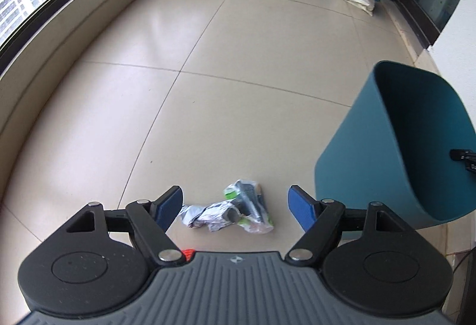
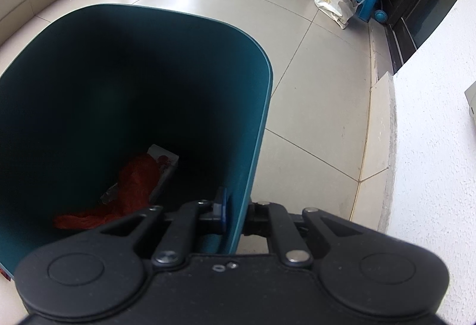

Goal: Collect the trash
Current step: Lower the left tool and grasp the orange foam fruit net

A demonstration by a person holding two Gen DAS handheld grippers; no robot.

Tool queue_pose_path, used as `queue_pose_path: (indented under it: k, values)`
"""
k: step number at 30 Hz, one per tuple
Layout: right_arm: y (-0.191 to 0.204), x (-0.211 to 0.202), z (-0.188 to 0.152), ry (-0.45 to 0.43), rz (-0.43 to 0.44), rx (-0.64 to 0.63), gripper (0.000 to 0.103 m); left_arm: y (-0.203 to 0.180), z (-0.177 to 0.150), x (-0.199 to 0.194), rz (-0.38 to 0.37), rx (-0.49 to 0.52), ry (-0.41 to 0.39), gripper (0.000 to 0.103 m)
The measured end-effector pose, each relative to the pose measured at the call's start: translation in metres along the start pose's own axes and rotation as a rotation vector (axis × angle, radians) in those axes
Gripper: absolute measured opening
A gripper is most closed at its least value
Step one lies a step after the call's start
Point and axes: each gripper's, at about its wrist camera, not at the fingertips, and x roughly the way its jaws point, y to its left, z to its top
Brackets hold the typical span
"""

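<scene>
My left claw (image 1: 235, 207) hangs wide open over the tiled floor (image 1: 238, 72), and a crumpled wrapper (image 1: 229, 210) lies on the tiles between its blue fingers (image 1: 169, 207), touched by neither. To its right stands the teal trash bin (image 1: 360, 146), tilted. My right claw (image 2: 235, 213) is clamped on the bin's near wall, one finger inside, and red netting (image 2: 131, 191) and a white carton (image 2: 163, 161) lie in the bin ahead of it.
</scene>
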Motion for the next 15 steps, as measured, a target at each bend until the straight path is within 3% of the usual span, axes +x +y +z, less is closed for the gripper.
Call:
queue_pose_path:
  k: [4, 10, 15]
  values:
    - [0.0, 0.001, 0.002, 0.002, -0.003, -0.001, 0.008, 0.02, -0.013, 0.033, 0.023, -0.012, 0.065, 0.078]
    - [-0.001, 0.0, 0.001, 0.006, -0.008, -0.004, 0.009, 0.055, -0.055, 0.105, 0.072, -0.066, 0.278, 0.078]
    - [0.002, 0.0, 0.0, 0.013, -0.014, -0.013, 0.009, 0.073, -0.095, 0.155, 0.126, -0.107, 0.395, 0.077]
